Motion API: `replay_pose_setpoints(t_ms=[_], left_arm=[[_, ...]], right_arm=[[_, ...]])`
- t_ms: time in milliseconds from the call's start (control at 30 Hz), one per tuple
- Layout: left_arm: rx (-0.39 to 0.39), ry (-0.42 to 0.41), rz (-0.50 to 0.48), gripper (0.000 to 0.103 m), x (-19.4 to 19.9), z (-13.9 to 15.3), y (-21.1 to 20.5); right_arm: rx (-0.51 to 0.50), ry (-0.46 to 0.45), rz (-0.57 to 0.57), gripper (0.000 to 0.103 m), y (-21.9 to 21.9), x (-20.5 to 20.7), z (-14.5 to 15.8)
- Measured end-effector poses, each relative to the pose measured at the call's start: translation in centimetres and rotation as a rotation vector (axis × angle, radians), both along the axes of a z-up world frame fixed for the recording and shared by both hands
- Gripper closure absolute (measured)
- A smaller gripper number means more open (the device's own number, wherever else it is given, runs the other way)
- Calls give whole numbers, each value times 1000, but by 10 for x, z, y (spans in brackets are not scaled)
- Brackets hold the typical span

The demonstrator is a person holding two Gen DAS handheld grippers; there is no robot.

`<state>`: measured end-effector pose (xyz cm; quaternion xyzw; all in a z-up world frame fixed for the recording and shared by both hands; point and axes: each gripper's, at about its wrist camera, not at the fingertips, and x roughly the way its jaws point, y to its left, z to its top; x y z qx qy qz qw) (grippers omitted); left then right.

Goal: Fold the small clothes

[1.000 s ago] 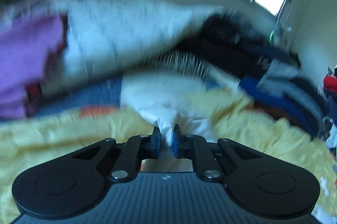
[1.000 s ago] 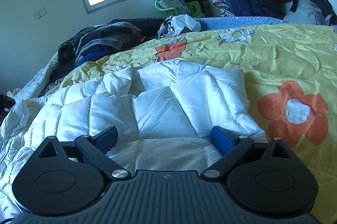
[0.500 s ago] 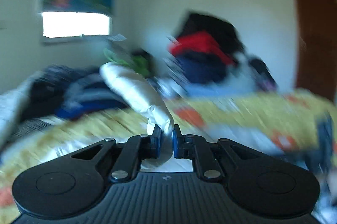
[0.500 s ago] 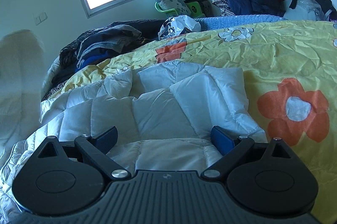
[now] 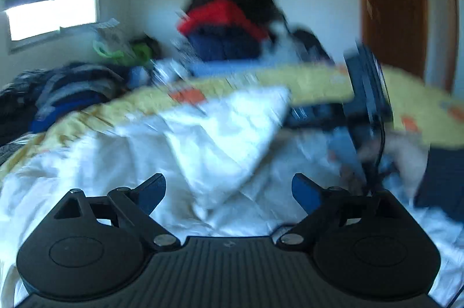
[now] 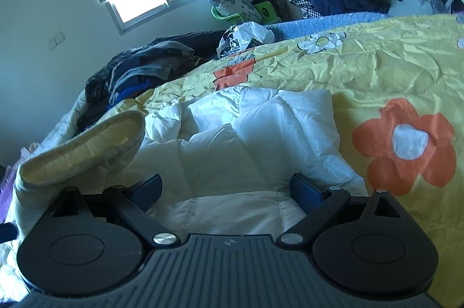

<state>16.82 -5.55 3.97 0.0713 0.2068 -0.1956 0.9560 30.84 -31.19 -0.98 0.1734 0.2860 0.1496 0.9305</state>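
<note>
While my left jaws (image 5: pixel 229 193) have just been opening and now stand wide with nothing pinched between them, the white padded jacket (image 6: pixel 246 140) lies spread on the bed, over the yellow flowered quilt (image 6: pixel 391 70). A sleeve (image 6: pixel 78 145) of it is flopped across the body on the left side of my right view, its pale lining showing. That looks to me like the sleeve fold of this garment just laid in. My right jaws (image 6: pixel 227 189) are also spread wide, resting low over the jacket's near edge with the fabric between the blue pads but not squeezed by them, as far as I can see. In my left view, which is blurred, the right gripper and the hand holding it (image 5: pixel 406 151) show at the right edge, near the jacket.

Next, I judge, the other sleeve or the hem wants folding: one pair of jaws should close on a free edge while the other steadies the body. Puffy, slippery fabric like this will likely spring back, so I would press the fold flat afterwards.
</note>
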Motion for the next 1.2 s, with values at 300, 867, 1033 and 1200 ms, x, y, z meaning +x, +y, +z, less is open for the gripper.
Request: replay_pose_setpoints(t_ms=[300,867,1033,1200], left_arm=[[-302,-55,376,8,11,-9,78],[-288,30,409,3,20,-39,84],[-293,43,408,3,22,-40,85],[-298,51,407,2,23,-40,85]], right_arm=[[239,117,-24,6,-33,-2,17],[286,390,68,38,13,-21,30],[344,372,1,38,-6,-30,27],[349,434,-21,35,-19,-35,17]])
